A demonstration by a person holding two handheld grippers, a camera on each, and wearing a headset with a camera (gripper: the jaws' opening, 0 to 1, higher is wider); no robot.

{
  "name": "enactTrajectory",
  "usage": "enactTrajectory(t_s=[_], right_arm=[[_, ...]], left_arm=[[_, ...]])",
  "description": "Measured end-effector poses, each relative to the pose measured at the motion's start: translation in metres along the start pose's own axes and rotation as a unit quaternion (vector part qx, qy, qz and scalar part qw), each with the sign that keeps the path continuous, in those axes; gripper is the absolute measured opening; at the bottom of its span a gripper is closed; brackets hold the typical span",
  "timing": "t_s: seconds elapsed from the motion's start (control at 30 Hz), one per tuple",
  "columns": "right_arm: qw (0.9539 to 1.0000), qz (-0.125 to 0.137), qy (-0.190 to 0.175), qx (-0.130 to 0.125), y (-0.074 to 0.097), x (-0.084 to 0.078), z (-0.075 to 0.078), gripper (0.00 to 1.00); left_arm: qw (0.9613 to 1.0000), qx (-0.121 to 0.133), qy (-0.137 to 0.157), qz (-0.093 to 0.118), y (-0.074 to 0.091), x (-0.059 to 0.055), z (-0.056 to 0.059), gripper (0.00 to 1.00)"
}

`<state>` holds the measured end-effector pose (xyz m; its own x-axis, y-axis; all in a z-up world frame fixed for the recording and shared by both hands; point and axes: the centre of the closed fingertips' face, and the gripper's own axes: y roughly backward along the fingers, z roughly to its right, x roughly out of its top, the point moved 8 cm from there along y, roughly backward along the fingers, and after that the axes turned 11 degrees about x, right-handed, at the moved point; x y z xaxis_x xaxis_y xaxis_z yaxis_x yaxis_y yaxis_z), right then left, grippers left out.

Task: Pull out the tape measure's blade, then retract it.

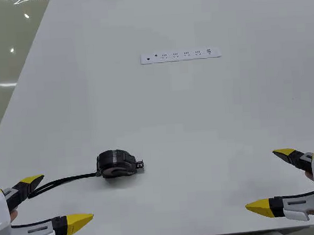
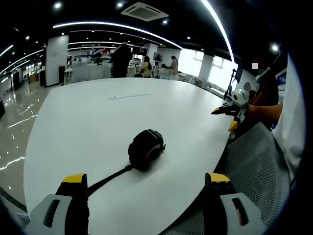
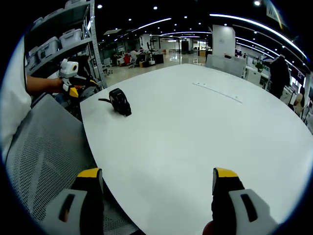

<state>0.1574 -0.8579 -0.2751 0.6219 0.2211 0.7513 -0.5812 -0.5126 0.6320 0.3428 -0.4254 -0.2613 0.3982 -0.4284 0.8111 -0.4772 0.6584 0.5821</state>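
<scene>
Left of the tape measure (image 1: pixel 117 163), the left gripper (image 1: pixel 56 201) hovers with jaws released and empty, and the measure's black strap (image 1: pixel 70 180) trails toward it. The tape measure lies on the white surface (image 1: pixel 200 120), blade in. A power strip (image 1: pixel 180 55) lies beyond it. Well to its right, the right gripper (image 1: pixel 265 180) has its jaws released and empty too.

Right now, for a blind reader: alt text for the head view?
A black tape measure lies on a white table, strap trailing toward the open left claw. The right claw is open too; a power strip lies farther back.
</scene>
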Motion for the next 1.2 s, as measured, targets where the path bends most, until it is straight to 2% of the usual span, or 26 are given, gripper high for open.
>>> enactTrajectory(t_s=[0.43, 0.73, 1.2], right_arm=[[1.0000, -0.003, 0.000, 0.005, -0.002, -0.001, 0.000, 0.94], [0.9999, 0.000, 0.001, 0.015, -0.006, 0.002, 0.001, 0.94], [0.9994, -0.005, 0.002, 0.035, -0.027, -0.003, 0.005, 0.93]], left_arm=[[1.0000, -0.005, 0.001, -0.002, -0.001, 0.000, 0.000, 0.96], [0.9997, -0.015, -0.016, -0.006, -0.004, 0.002, 0.000, 0.96], [0.9984, -0.039, -0.041, -0.008, -0.018, 0.010, -0.002, 0.96]])
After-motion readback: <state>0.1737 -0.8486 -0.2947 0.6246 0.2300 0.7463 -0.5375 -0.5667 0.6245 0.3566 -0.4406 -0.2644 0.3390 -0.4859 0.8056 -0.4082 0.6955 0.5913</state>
